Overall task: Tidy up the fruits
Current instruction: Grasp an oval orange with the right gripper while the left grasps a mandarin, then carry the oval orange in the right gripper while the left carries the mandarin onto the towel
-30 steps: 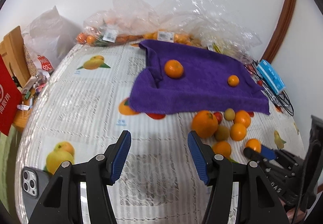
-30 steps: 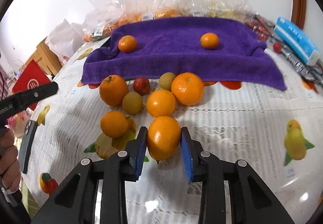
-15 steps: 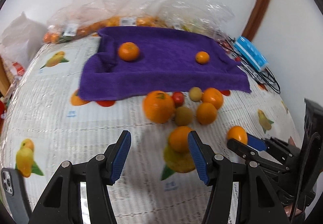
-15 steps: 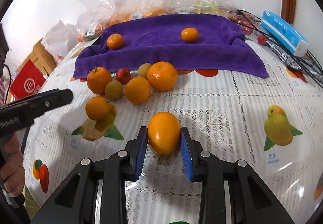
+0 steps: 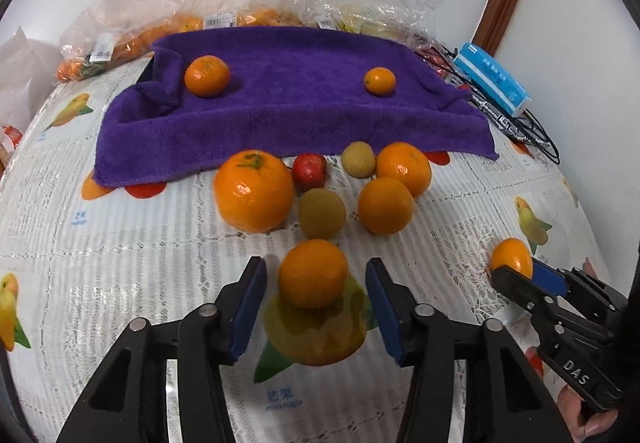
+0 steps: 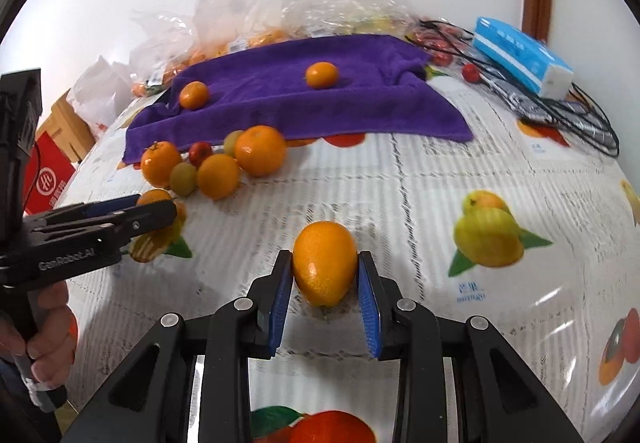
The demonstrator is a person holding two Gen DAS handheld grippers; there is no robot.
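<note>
In the left wrist view my left gripper (image 5: 315,283) straddles a small orange (image 5: 313,274) on the tablecloth. Its jaws are closing, and a gap still shows between each pad and the fruit. Just beyond lies a cluster: a large orange (image 5: 253,195), a red fruit (image 5: 309,170), two greenish fruits (image 5: 322,214) and two more oranges (image 5: 385,205). A purple towel (image 5: 300,103) behind them carries two oranges (image 5: 207,76). In the right wrist view my right gripper (image 6: 325,275) is shut on an oval orange (image 6: 324,263), to the right of the cluster.
Clear plastic bags of fruit (image 5: 240,3) line the wall behind the towel. A blue box (image 6: 520,59) and black cables (image 6: 580,119) lie at the back right. A red box (image 6: 44,179) stands off the table's left side. A hand (image 6: 48,335) holds the left gripper.
My left gripper moved in and down to the fruit cluster, and its jaws narrowed around a small orange. My right gripper carried its orange rightward, away from the cluster.
</note>
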